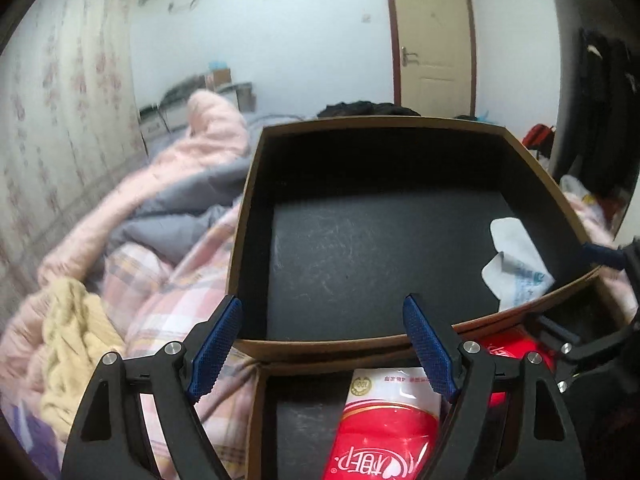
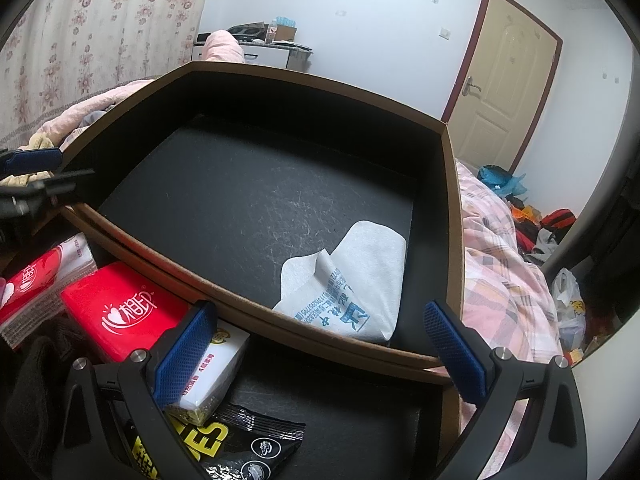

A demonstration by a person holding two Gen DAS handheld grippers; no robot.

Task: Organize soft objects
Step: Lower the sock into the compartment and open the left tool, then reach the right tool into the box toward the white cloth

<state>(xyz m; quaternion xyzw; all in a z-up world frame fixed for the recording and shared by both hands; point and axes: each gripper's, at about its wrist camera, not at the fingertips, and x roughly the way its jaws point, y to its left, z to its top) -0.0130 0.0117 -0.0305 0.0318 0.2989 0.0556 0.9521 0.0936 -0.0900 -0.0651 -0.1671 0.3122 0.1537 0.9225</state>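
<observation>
A: Where did the white cloth point(image 2: 352, 280) lie?
B: In the large box point(image 2: 452, 208) on the bed point(image 2: 500, 272), at its near right corner, just ahead of the right gripper point(image 2: 320, 344).
A: Grippers?
B: Both gaped empty; the left gripper point(image 1: 328, 344) hovered at the near rim.

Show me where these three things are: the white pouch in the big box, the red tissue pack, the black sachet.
white pouch point(image 2: 360, 280), right wrist view, on its printed flap.
red tissue pack point(image 2: 124, 312), right wrist view, on its red top face.
black sachet point(image 2: 256, 444), right wrist view, on its front.
</observation>
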